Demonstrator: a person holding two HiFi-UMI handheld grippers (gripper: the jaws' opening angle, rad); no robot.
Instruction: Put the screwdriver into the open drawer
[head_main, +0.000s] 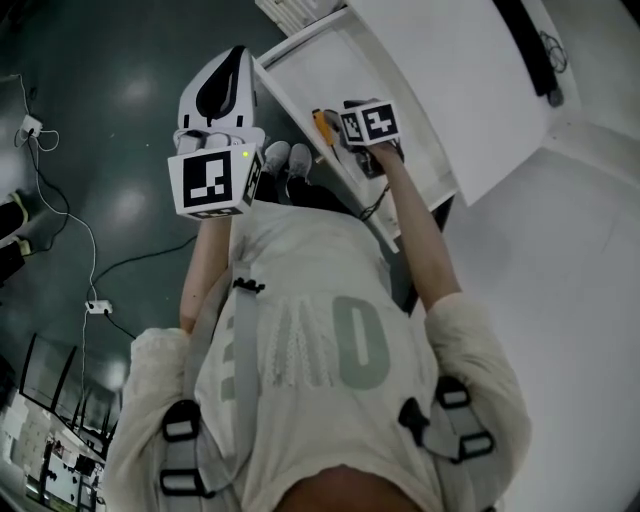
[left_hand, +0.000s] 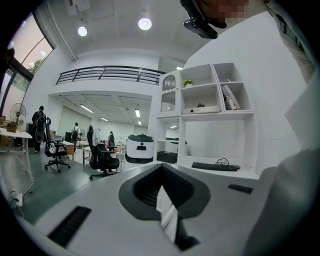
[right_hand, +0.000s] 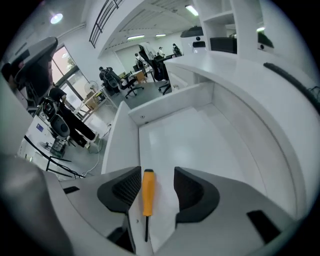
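Note:
The screwdriver, with an orange handle and a thin dark shaft, lies on the white floor of the open drawer, close to its left side wall. My right gripper hangs open over it, one jaw on each side of the handle with a clear gap on the right. In the head view the right gripper sits over the drawer, and a bit of the orange screwdriver shows beside its marker cube. My left gripper is held up beside the drawer, above the floor, shut and empty.
A white desk top with a black keyboard lies right of the drawer. The person's shoes stand below it. Cables and a power strip lie on the dark floor. The left gripper view faces a shelf unit and office chairs.

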